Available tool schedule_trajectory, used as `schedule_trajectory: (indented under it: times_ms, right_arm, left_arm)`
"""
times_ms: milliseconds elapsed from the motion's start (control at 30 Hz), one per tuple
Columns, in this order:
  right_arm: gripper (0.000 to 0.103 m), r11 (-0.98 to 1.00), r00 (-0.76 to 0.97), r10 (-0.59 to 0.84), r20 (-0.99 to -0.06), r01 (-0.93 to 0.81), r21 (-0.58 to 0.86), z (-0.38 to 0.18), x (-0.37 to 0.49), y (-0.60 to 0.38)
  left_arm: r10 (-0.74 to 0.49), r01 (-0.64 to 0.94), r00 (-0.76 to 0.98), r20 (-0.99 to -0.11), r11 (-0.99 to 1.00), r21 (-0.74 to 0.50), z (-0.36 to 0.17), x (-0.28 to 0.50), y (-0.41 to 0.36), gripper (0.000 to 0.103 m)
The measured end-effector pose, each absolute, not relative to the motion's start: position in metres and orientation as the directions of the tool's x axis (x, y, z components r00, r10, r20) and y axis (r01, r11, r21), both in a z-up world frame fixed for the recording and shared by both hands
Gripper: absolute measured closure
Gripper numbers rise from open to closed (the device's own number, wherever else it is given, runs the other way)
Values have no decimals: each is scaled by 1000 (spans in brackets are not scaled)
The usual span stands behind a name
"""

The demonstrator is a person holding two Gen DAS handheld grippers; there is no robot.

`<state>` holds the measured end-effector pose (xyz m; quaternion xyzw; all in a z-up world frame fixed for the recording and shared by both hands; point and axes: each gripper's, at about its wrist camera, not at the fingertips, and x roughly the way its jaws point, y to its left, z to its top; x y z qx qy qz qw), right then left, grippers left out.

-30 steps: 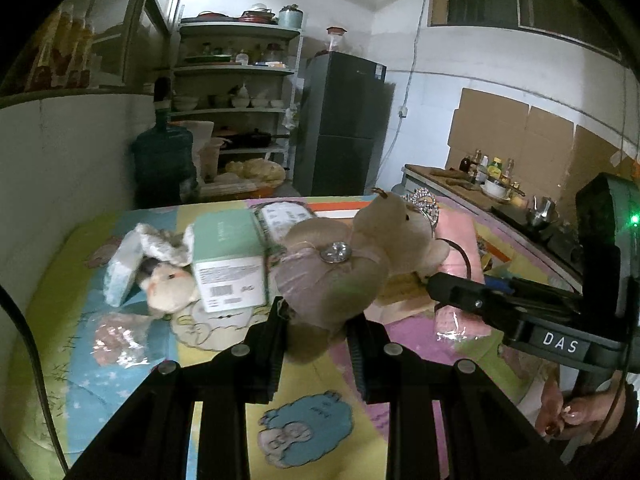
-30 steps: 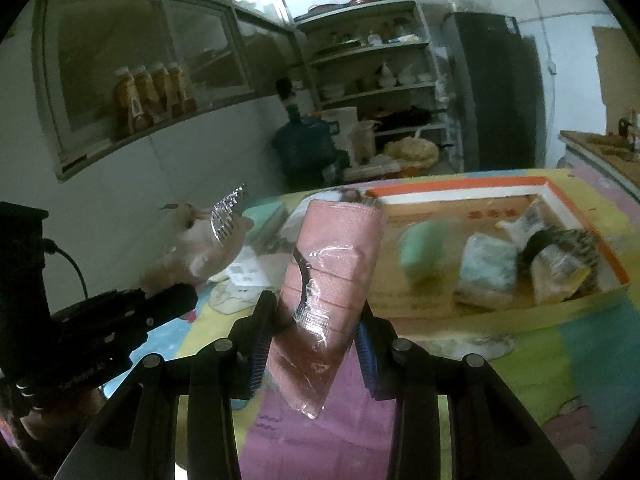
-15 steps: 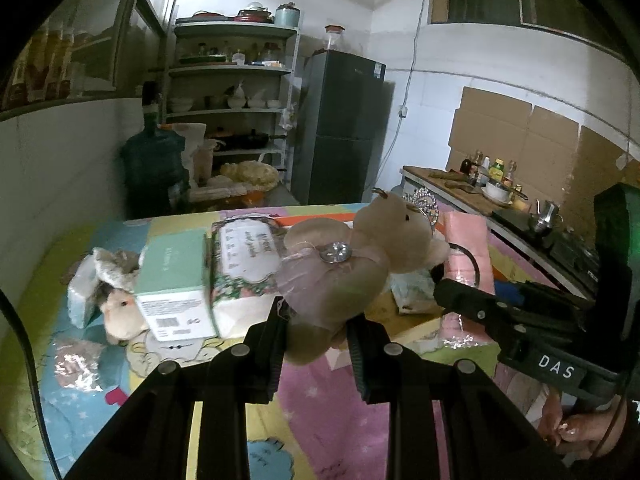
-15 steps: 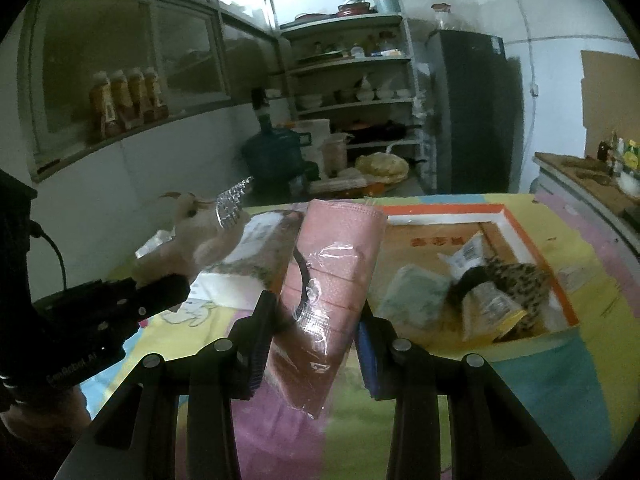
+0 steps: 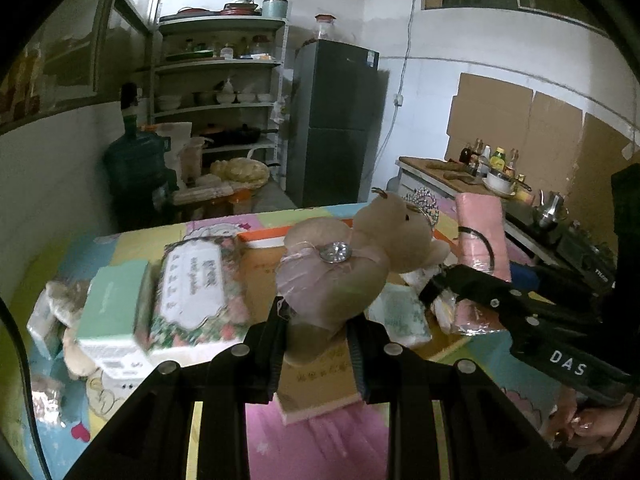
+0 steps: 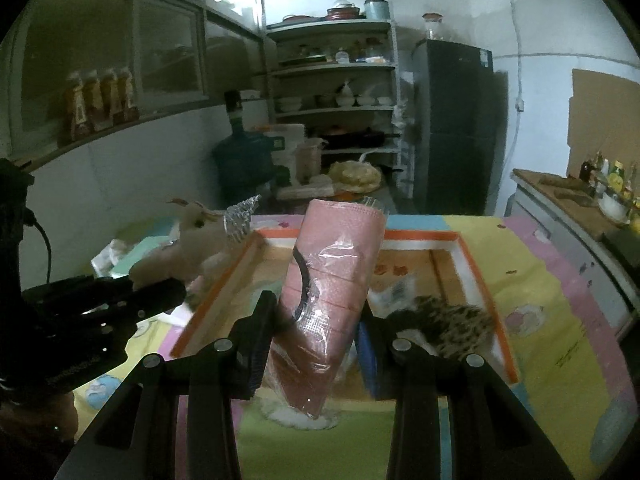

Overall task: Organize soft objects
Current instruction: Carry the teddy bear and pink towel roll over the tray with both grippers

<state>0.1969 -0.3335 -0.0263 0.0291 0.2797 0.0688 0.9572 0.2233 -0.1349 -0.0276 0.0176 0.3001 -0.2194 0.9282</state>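
Note:
My left gripper point(image 5: 316, 340) is shut on a beige plush toy point(image 5: 344, 268) that wears a pink bow with a gem and a small silver crown. It hangs above the near corner of a shallow orange-rimmed cardboard tray point(image 5: 316, 396). My right gripper point(image 6: 316, 344) is shut on a pink rolled cloth in clear plastic wrap point(image 6: 332, 280), held upright over the tray point(image 6: 480, 264). In the tray lie a leopard-print soft item point(image 6: 444, 320) and wrapped packets point(image 5: 400, 312). The left gripper and plush toy point(image 6: 188, 240) show at the left of the right wrist view.
On the colourful cartoon tablecloth point(image 5: 132, 240), left of the tray, lie a floral tissue pack point(image 5: 196, 288), a mint-green box point(image 5: 112, 312), another plush point(image 5: 76, 360) and wrapped packets. Beyond the table stand a shelf unit point(image 5: 220, 92), a dark fridge point(image 5: 336, 120) and a water jug point(image 5: 136, 168). A counter point(image 5: 500, 192) runs along the right.
Both grippers have swung right across the table, carrying the plush toy and the pink roll from beside the boxes to over the tray. Neither grip has changed.

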Motion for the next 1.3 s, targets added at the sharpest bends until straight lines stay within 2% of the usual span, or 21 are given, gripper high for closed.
schedule_trajectory:
  times_ms: [767, 1300]
  right_arm:
    - [64, 994, 818, 108, -564, -68, 91, -17, 257, -416]
    - [64, 988, 714, 155, -683, -96, 123, -52, 318, -454]
  left_arm:
    - [-363, 404, 679, -638, 911, -88, -35, 294, -205, 74]
    - [-307, 425, 610, -731, 905, -26, -61, 339, -250, 74]
